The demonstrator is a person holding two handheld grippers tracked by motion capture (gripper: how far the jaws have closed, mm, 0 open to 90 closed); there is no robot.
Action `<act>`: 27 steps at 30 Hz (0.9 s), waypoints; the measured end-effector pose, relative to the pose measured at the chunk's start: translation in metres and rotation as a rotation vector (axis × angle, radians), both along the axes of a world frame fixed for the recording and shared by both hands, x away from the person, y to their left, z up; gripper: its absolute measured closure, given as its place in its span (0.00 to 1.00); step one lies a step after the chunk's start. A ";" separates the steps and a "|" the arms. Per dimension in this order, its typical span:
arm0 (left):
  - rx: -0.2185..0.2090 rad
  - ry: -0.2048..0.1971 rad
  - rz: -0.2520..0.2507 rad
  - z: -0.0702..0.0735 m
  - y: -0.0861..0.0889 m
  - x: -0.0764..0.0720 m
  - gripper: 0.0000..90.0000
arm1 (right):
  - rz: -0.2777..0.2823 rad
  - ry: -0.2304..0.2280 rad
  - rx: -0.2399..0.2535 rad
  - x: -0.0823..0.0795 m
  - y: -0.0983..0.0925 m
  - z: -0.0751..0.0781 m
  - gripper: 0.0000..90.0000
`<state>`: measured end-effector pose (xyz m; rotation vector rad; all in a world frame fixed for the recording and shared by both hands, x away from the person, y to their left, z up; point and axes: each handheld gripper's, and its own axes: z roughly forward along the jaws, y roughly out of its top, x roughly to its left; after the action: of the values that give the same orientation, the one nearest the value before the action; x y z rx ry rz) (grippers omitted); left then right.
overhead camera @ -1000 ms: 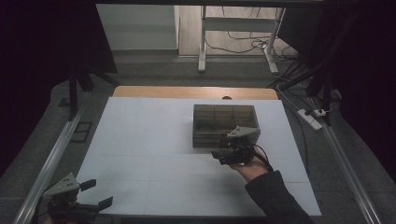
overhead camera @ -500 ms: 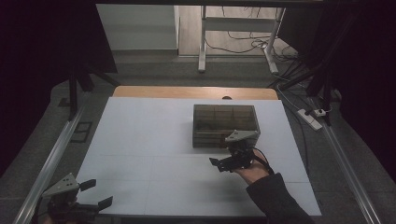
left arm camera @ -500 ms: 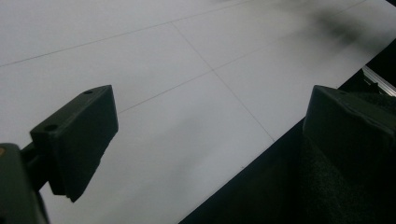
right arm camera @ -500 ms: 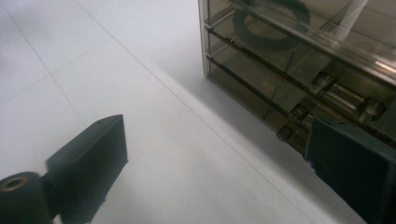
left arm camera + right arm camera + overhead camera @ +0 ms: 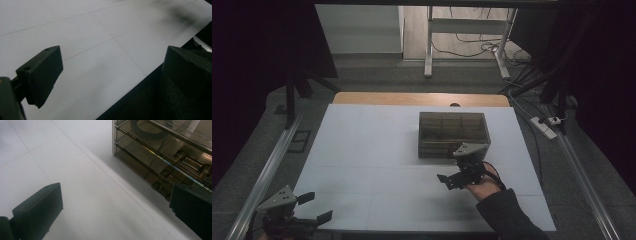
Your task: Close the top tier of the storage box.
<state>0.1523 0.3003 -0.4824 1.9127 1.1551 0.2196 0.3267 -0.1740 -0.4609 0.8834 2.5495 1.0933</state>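
Moved since the earlier frames: right claw (image 5: pixel 451 181), drawn back from the front face of the smoky translucent plastic drawer box (image 5: pixel 453 134) toward the near edge; its jaws have just been opening, with nothing between them.

Right claw: jaws spread wide, empty. Held in the person's right hand (image 5: pixel 484 186), dark sleeve entering from the bottom of the high view. Position: just in front of the box's near right corner, close to it but apart from it. In the right gripper view the right claw (image 5: pixel 116 212) looks down on bare white surface, the box rising at the upper right.

Drawer box: rectangular, brown-tinted, see-through, standing right of centre on the white tabletop (image 5: pixel 372 150), toward the far half. The drawer box (image 5: pixel 165 152) shows stacked drawer fronts with small round knobs along its near face; a dark ring-shaped item is dimly visible inside near the top, its kind not legible.

Left claw (image 5: pixel 314 207): at the near left corner of the tabletop, well apart from the box. Jaws spread wide, empty. In the left gripper view the left claw (image 5: pixel 111 75) frames the tabletop's edge and faint panel seams.
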 end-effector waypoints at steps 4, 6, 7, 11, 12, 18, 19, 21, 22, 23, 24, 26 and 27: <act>-0.003 0.001 0.001 0.000 0.000 0.000 0.05 | -0.008 0.001 0.004 -0.002 -0.003 0.001 0.00; -0.005 0.000 0.001 0.000 0.001 0.000 0.05 | -0.010 0.001 0.005 -0.002 -0.005 0.002 0.00; -0.006 0.000 0.002 0.000 0.001 0.000 0.05 | -0.012 0.000 0.004 -0.003 -0.005 0.002 0.00; -0.009 -0.002 0.003 0.000 0.001 0.000 0.05 | -0.011 0.003 0.004 -0.005 -0.008 0.002 0.00; -0.010 -0.003 0.004 0.000 0.001 0.000 0.04 | -0.010 0.004 0.000 -0.006 -0.008 0.002 0.00; -0.016 -0.004 0.007 0.000 0.002 -0.001 0.04 | -0.005 -0.008 -0.007 -0.012 -0.009 0.004 0.00; -0.016 -0.004 0.006 0.000 0.002 -0.001 0.04 | -0.006 -0.009 -0.011 -0.013 -0.009 0.004 0.00; -0.015 -0.004 0.006 0.000 0.002 -0.001 0.04 | -0.004 -0.015 -0.009 -0.015 -0.011 0.005 0.00; -0.015 -0.004 0.006 0.000 0.002 -0.001 0.04 | -0.007 -0.015 -0.012 -0.016 -0.011 0.005 0.00; -0.014 -0.005 0.006 0.000 0.002 -0.001 0.04 | -0.007 -0.018 -0.012 -0.017 -0.012 0.005 0.00; -0.015 -0.005 0.006 0.000 0.002 -0.001 0.04 | -0.005 -0.019 -0.009 -0.018 -0.013 0.006 0.00; -0.015 -0.005 0.005 0.000 0.002 -0.001 0.04 | -0.006 -0.021 -0.016 -0.020 -0.015 0.006 0.00; -0.014 -0.006 0.005 0.000 0.002 -0.001 0.04 | -0.006 -0.023 -0.015 -0.021 -0.016 0.005 0.00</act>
<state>0.1514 0.3021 -0.4823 1.8960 1.1550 0.2188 0.3054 -0.1897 -0.4555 0.8689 2.5317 1.0744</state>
